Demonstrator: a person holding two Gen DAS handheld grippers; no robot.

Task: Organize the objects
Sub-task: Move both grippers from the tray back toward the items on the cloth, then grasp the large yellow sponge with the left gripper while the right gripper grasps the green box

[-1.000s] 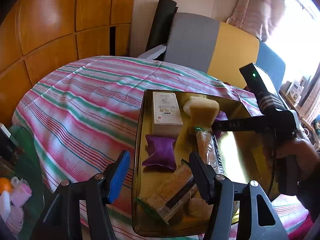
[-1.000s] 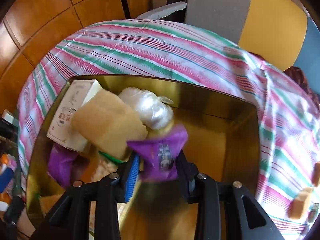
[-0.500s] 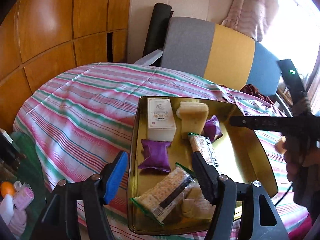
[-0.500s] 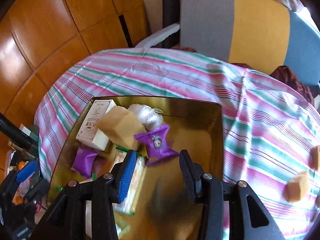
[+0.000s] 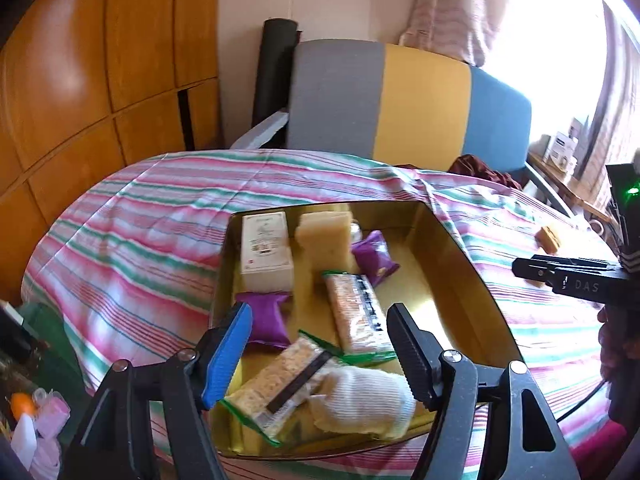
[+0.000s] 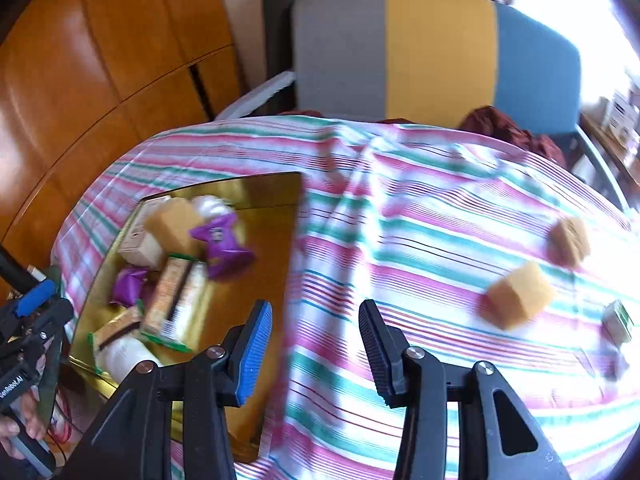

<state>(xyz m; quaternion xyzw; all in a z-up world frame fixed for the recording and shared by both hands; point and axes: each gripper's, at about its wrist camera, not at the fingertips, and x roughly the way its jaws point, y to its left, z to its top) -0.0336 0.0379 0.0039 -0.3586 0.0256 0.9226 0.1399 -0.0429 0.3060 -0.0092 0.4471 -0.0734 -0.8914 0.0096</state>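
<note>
While both sets of jaws stand parted and grasp nothing, L gripper point(image 5: 320, 344), jaws just widening, hangs over near end of gold tray point(image 5: 472, 280). R gripper point(image 6: 316, 344) sits above striped cloth point(image 6: 420, 240), beside tray. Tray holds white box point(image 5: 266, 248), sponge point(image 5: 326, 236), purple packets point(image 5: 374, 258), cracker packs point(image 5: 356, 312). Two sponge blocks point(image 6: 518, 300) lie loose on cloth, well apart from tray.

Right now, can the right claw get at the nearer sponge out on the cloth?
Probably yes. The right claw is open and empty, and only bare striped cloth lies between it and the sponge, which sits clear of the tray.
</note>
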